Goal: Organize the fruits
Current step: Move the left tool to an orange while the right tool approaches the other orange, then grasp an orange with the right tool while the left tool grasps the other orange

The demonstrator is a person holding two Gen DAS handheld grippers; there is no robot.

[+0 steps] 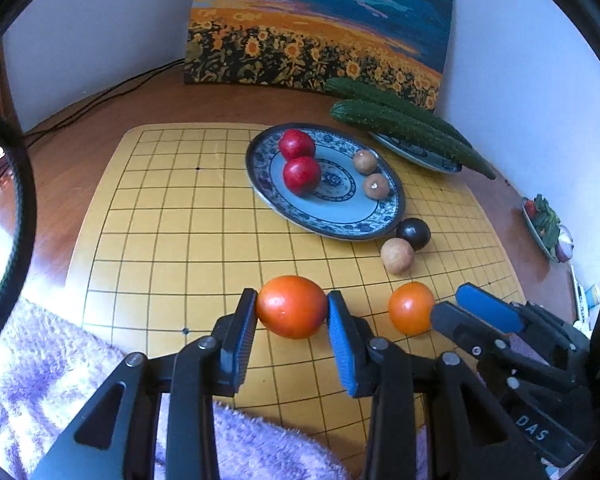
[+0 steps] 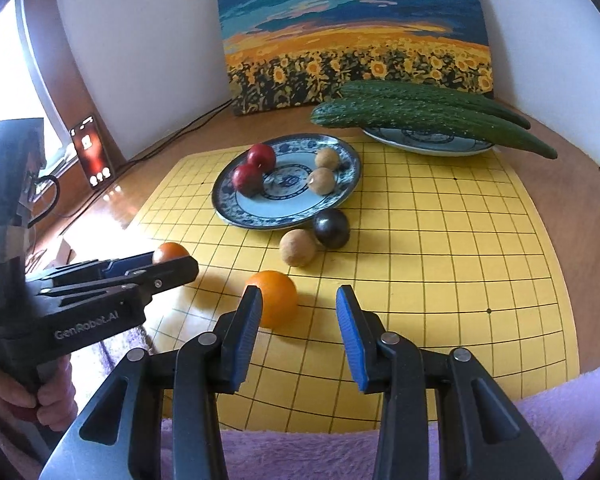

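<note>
A smooth, glossy orange fruit [image 1: 291, 306] sits pinched in the left claw [image 1: 292, 312], low over the yellow gridded board [image 1: 172, 216]. A second orange fruit [image 2: 274, 298] lies on the board just ahead of the right claw [image 2: 300, 312], whose blue ribbed pads stand apart and empty. On the blue-patterned plate [image 1: 340, 224] rest two red fruits and two tan ones. A tan ball [image 1: 397, 255] and a dark one [image 1: 414, 233] still lie beside it, so I judge the sorting roughly half done.
</note>
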